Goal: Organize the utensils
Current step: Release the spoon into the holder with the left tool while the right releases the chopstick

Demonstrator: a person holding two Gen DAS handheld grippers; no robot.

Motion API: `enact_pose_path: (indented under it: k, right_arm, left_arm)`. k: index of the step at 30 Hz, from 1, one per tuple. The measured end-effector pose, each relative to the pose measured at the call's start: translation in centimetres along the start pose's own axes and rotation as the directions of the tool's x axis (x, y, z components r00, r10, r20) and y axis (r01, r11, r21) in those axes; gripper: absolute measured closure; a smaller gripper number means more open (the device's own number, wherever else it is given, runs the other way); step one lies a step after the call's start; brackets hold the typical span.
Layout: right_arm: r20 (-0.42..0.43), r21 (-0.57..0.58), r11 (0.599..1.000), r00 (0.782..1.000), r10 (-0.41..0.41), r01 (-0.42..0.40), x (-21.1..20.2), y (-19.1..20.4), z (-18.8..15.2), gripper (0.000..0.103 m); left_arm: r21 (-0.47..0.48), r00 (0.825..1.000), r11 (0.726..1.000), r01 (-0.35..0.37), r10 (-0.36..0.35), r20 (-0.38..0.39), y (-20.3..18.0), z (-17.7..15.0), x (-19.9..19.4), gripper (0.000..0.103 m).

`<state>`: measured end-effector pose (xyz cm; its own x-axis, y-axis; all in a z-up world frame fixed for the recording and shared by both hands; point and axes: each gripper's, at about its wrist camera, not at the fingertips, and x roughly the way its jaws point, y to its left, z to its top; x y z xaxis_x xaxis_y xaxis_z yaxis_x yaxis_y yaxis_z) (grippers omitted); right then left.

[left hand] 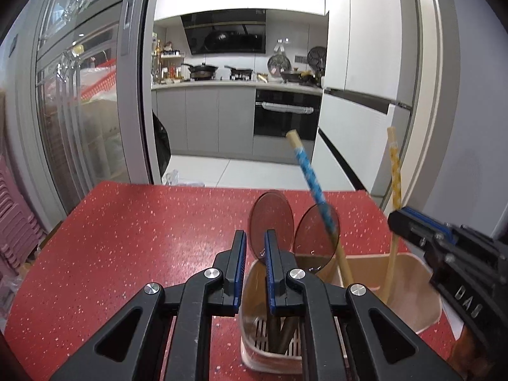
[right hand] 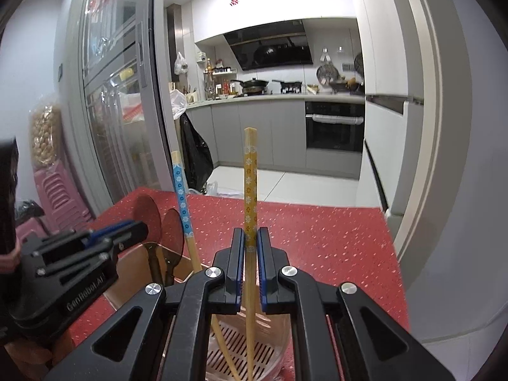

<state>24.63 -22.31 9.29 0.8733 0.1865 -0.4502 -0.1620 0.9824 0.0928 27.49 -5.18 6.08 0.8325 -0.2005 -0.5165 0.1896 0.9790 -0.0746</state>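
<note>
Yellow chopstick (right hand: 250, 190) upright between right tongs (right hand: 250, 247)

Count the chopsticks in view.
2. The yellow-patterned chopstick stands upright between the right gripper fingers, over the holder. The blue-patterned chopstick leans inside the holder beside the spoons. More may be hidden.

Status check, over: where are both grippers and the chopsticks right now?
Left hand-held gripper open, empty, over spoons. Right hand-held gripper around yellow chopstick, standing in holder. Blue chopstick leans alongside.
</note>
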Motion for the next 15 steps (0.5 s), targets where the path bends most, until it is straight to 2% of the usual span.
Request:
enact_pose_path:
  k: [7, 11, 15]
  right_arm:
    - [-0.051, 0.032, 0.999, 0.998, 0.024, -0.022, 0.4, -0.6, 0.6, 0.093]
    - [-0.049, 0.050, 0.998, 0.998, 0.035, -0.033, -0.5, -0.5, 0.9, 0.066]
    - [-0.039, 0.052, 0.998, 0.999, 0.035, -0.033, -1.8, -0.3, 1.3, 0.063]
  left_arm:
    - [-0.010, 1.000, 1.000, -0.008, 0.008, -0.017, 0.5, -0.1, -1.2, 0.066]
    - [0.006, 0.999, 1.000, -0.012, 0.012, -0.032, 0.5, -0.2, -2.3, 0.066]
    - [0.015, 0.998, 1.000, -0.014, 0.014, -0.057, 0.4, -0.7, -3.4, 0.066]
